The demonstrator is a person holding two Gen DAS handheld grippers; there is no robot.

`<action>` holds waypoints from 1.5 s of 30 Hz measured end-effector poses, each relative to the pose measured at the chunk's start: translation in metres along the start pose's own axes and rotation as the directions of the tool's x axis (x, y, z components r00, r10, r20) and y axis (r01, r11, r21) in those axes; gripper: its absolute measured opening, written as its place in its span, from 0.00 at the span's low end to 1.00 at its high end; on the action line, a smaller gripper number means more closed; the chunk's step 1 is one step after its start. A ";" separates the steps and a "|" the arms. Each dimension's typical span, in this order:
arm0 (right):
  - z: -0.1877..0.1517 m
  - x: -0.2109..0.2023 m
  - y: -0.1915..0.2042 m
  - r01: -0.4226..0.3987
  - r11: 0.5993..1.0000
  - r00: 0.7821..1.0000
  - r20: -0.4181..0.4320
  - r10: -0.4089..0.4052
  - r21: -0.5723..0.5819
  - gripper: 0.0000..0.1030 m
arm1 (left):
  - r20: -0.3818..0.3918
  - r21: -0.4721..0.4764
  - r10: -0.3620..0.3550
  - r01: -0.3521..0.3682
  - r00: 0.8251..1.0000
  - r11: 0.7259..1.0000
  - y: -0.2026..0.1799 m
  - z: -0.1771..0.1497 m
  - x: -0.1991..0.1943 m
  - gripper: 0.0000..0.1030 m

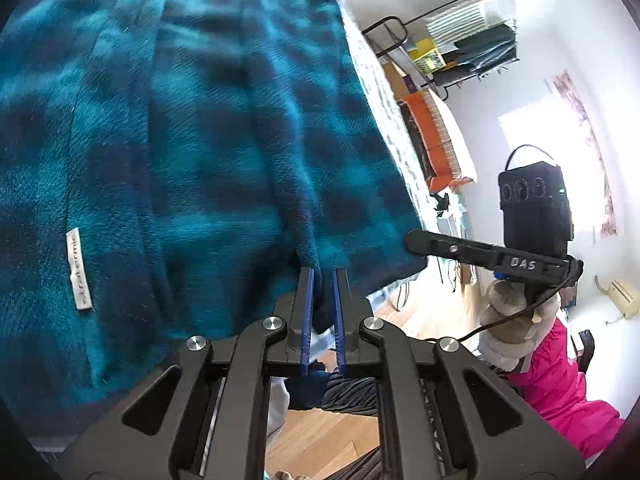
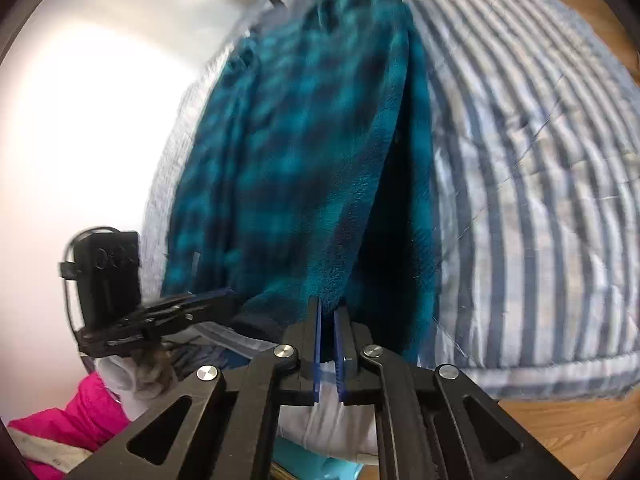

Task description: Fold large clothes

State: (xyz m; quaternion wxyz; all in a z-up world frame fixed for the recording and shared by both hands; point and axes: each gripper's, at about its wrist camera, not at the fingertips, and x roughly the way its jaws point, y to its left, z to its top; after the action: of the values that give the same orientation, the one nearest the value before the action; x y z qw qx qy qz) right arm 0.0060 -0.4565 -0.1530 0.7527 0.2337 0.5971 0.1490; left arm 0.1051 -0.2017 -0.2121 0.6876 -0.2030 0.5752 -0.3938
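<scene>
Fleece [image 1: 192,152] spread over striped bed [image 2: 540,200], hem at near edge. Left gripper [image 1: 322,276] and right gripper [image 2: 328,304] both clamped on hem, well apart, probably to carry edge over evenly.

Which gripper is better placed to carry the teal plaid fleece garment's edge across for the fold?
Neither clearly: left gripper and right gripper both pinch the teal plaid fleece garment's near edge, so probably together.

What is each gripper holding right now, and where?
Both grip the teal plaid fleece garment by its near edge: left gripper, right gripper.
</scene>
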 end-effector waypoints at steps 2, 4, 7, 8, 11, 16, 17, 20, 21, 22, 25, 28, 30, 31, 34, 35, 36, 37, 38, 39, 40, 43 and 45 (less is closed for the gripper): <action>-0.005 -0.006 -0.007 0.037 0.999 0.999 0.012 -0.037 0.015 0.02 | -0.014 0.026 0.021 -0.021 1.000 0.999 -0.003 -0.002 0.005 0.07; -0.011 0.005 -0.026 0.071 0.994 0.997 -0.035 -0.068 0.081 0.02 | -0.040 0.040 0.077 -0.075 0.996 0.996 -0.001 -0.006 0.017 0.07; -0.014 0.017 -0.041 0.091 0.989 0.994 -0.069 -0.083 0.120 0.02 | -0.059 0.051 0.078 -0.075 0.995 0.996 -0.002 -0.012 0.022 0.07; -0.014 0.016 -0.042 0.088 0.989 0.995 -0.065 -0.081 0.120 0.02 | -0.051 0.064 0.081 -0.078 0.995 0.995 -0.007 -0.013 0.019 0.07; -0.012 0.011 -0.040 0.068 0.991 0.997 -0.053 -0.063 0.114 0.03 | 0.017 0.122 0.086 -0.087 0.996 0.989 -0.027 -0.010 0.000 0.07; -0.009 0.014 -0.038 0.089 0.992 0.995 -0.061 -0.083 0.092 0.03 | 0.038 0.250 0.093 -0.100 0.995 0.963 -0.057 -0.006 0.004 0.07; -0.009 0.015 -0.039 0.108 0.991 0.992 -0.068 -0.103 0.084 0.03 | 0.022 0.261 0.094 -0.096 0.995 0.961 -0.058 -0.006 0.012 0.07; -0.009 0.022 -0.037 0.140 0.988 0.988 -0.075 -0.134 0.071 0.03 | -0.039 0.288 0.165 -0.147 0.986 0.946 -0.050 -0.014 0.046 0.07; -0.010 0.021 -0.037 0.141 0.988 0.988 -0.072 -0.136 0.067 0.06 | -0.070 0.267 0.175 -0.151 0.982 0.952 -0.039 -0.020 0.057 0.07; -0.011 0.019 -0.037 0.138 0.988 0.989 -0.071 -0.133 0.064 0.11 | -0.042 0.256 0.151 -0.135 0.988 0.957 -0.033 -0.022 0.052 0.07; -0.013 -0.002 -0.034 0.143 0.989 0.990 -0.013 -0.142 0.042 0.27 | -0.037 0.256 0.158 -0.144 0.987 0.956 -0.039 -0.022 0.040 0.07; -0.010 -0.027 -0.032 0.126 0.991 0.989 0.070 -0.128 0.042 0.27 | 0.033 0.290 0.161 -0.164 0.986 0.943 -0.058 -0.022 0.022 0.07; -0.007 -0.044 -0.031 0.141 0.989 0.980 0.136 -0.144 0.033 0.29 | 0.052 0.305 0.153 -0.161 0.987 0.939 -0.075 -0.019 0.020 0.10; -0.006 -0.052 -0.031 0.155 0.987 0.973 0.170 -0.158 0.029 0.31 | 0.056 0.316 0.150 -0.160 0.987 0.935 -0.083 -0.019 0.023 0.13; 0.000 -0.069 -0.033 0.149 0.988 0.961 0.231 -0.154 0.038 0.31 | 0.059 0.356 0.150 -0.161 0.987 0.921 -0.110 -0.016 0.040 0.37; 0.002 -0.075 -0.035 0.148 0.988 0.957 0.246 -0.154 0.043 0.31 | 0.059 0.376 0.169 -0.179 0.984 0.909 -0.120 -0.015 0.049 0.45; 0.003 -0.079 -0.036 0.151 0.987 0.952 0.261 -0.159 0.049 0.31 | 0.065 0.388 0.198 -0.207 0.978 0.898 -0.127 -0.013 0.056 0.49; 0.004 -0.085 -0.037 0.150 0.987 0.947 0.278 -0.160 0.058 0.31 | 0.073 0.390 0.217 -0.228 0.973 0.892 -0.132 -0.011 0.064 0.49; 0.004 -0.089 -0.039 0.145 0.987 0.945 0.287 -0.157 0.065 0.31 | 0.072 0.387 0.225 -0.235 0.972 0.892 -0.134 -0.012 0.071 0.50; 0.005 -0.095 -0.042 0.130 0.988 0.942 0.302 -0.148 0.079 0.31 | 0.066 0.372 0.254 -0.260 0.965 0.891 -0.137 -0.006 0.084 0.53; 0.006 -0.099 -0.044 0.118 0.989 0.939 0.313 -0.139 0.087 0.32 | 0.059 0.364 0.275 -0.277 0.960 0.889 -0.136 -0.005 0.092 0.55; 0.006 -0.109 -0.046 0.105 0.990 0.931 0.340 -0.132 0.097 0.33 | 0.056 0.310 0.343 -0.342 0.938 0.887 -0.131 0.007 0.119 0.55; 0.005 -0.115 -0.048 0.092 0.990 0.928 0.353 -0.123 0.104 0.33 | 0.025 0.274 0.380 -0.372 0.925 0.887 -0.122 0.010 0.133 0.55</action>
State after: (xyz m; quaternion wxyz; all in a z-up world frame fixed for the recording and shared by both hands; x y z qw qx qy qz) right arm -0.0197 -0.5560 -0.0820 0.8453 0.2559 0.4676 0.0369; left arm 0.0807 -0.3805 -0.2043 0.7635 0.0149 0.5539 -0.3317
